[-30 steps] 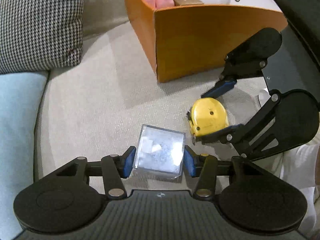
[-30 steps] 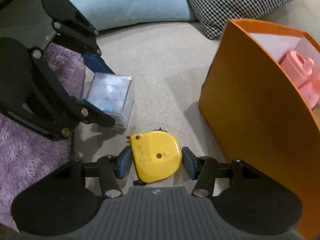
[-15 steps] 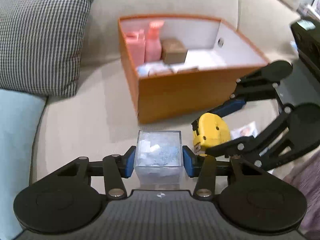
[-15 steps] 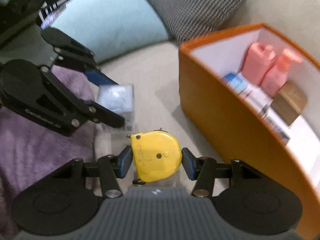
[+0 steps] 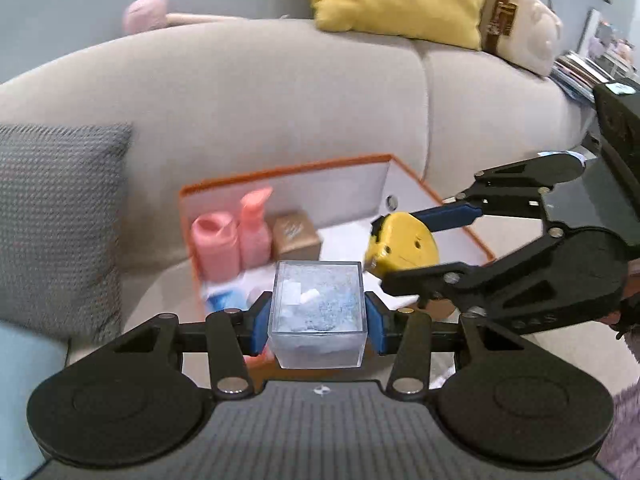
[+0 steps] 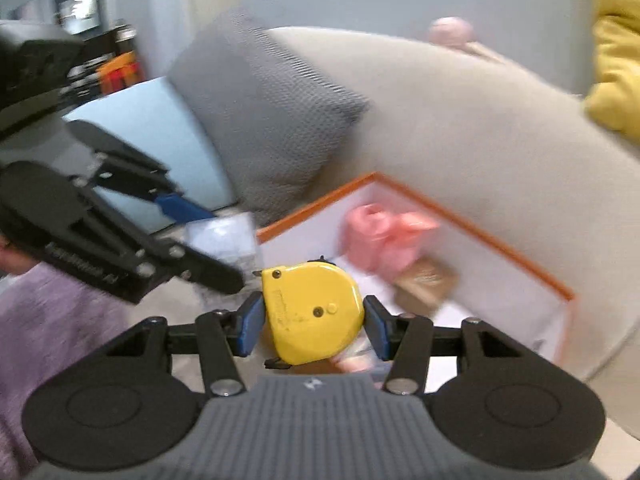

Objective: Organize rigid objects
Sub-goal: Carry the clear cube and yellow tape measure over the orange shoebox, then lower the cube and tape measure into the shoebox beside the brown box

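Note:
My left gripper is shut on a clear plastic box and holds it in the air over the near wall of the orange storage box. My right gripper is shut on a yellow tape measure and holds it above the orange box, which is white inside. The tape measure also shows in the left wrist view to the right of the clear box. The clear box shows blurred in the right wrist view on the left.
Inside the orange box stand two pink bottles and a small brown carton. It sits on a beige sofa with a checked cushion, a light blue cushion, a yellow cushion and a cream handbag. A purple rug lies low left.
Both grippers have lifted their objects off the sofa seat and carried them up and forward over the orange box. The views now tilt up toward the sofa back.

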Tool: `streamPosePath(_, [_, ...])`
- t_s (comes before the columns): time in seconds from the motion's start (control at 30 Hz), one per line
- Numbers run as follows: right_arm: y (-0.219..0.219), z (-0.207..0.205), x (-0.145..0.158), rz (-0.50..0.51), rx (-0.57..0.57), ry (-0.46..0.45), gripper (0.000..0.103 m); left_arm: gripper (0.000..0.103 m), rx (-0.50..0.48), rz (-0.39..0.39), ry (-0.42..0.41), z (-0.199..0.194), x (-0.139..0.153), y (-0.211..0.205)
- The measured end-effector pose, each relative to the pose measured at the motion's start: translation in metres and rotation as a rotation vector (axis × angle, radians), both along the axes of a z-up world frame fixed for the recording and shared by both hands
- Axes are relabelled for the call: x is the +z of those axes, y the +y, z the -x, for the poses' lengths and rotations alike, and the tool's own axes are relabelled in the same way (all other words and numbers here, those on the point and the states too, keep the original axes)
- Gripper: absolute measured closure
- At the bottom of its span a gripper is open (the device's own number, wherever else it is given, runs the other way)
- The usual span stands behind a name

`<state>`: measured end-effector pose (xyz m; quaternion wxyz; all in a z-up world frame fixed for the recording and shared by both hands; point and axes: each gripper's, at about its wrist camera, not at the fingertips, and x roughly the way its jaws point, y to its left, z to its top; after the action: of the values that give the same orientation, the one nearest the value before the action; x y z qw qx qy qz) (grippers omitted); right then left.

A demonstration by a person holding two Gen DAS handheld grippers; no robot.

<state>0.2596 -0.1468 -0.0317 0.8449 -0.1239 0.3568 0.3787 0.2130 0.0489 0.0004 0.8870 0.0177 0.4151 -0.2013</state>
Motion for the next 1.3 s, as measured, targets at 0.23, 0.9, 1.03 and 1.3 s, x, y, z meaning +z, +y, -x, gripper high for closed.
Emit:
streamPosePath(0.23, [-0.015, -0.041, -0.016, 0.083, -0.151, -0.007, 0.049, 0.050, -0.210, -0.084, -0.020, -0.046, -0.022, -0.049])
streamPosePath(0.9, [-0.055, -0.111, -0.070, 0.280, -0.165, -0.095, 0.049, 0.050, 0.100, 0.093, 0.284, -0.161, -0.109, -0.087])
streamPosePath(1.03, [-0.048, -0.108, -0.079, 0.386, -0.024, -0.137, 0.049, 0.050, 0.177, 0.166, 0.321, -0.171, -0.117, -0.092])
streamPosePath(1.3, [-0.033, -0.116, -0.100, 0.510, 0.173, -0.113, 0.049, 0.050, 0.177, 0.111, 0.252, -0.185, -0.118, -0.111])
